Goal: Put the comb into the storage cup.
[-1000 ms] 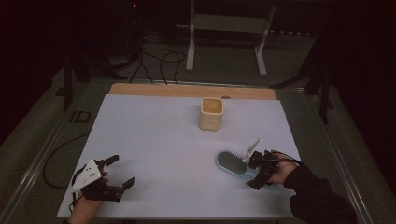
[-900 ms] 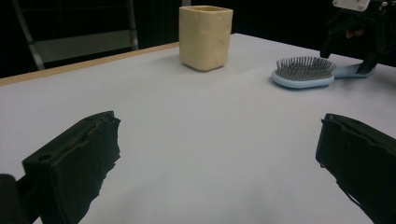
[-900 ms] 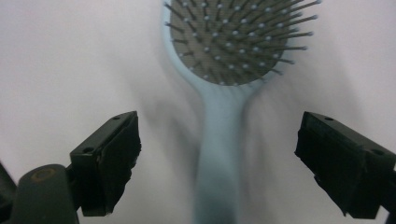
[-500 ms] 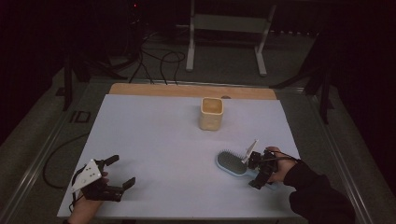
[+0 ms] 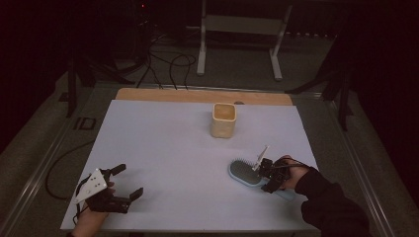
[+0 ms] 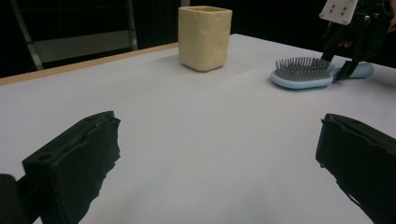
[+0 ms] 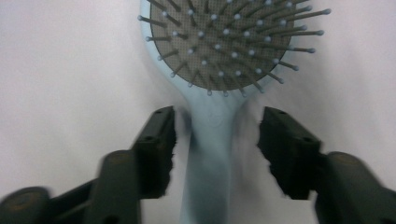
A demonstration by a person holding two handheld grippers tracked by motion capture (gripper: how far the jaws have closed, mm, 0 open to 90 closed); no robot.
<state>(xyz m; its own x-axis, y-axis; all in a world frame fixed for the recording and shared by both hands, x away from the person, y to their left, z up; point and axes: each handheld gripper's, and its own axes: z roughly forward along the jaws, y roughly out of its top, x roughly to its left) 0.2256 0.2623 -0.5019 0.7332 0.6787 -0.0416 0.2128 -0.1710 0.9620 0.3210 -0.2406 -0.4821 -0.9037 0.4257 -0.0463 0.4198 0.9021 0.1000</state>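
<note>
the hairbrush (image 5: 245, 172) lies bristles up on the table (image 5: 163, 148), near its right front edge, well apart from the cup (image 5: 223, 120). the right gripper (image 7: 215, 149) straddles its handle, jaws just closing but not yet touching it. the left gripper (image 5: 123, 181) rests gaping at the front left.

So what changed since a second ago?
The right gripper has just been closing its fingers around the blue hairbrush's handle; small gaps remain, so it's not gripped yet. The left gripper stayed open and still, and the yellow cup didn't move.
</note>
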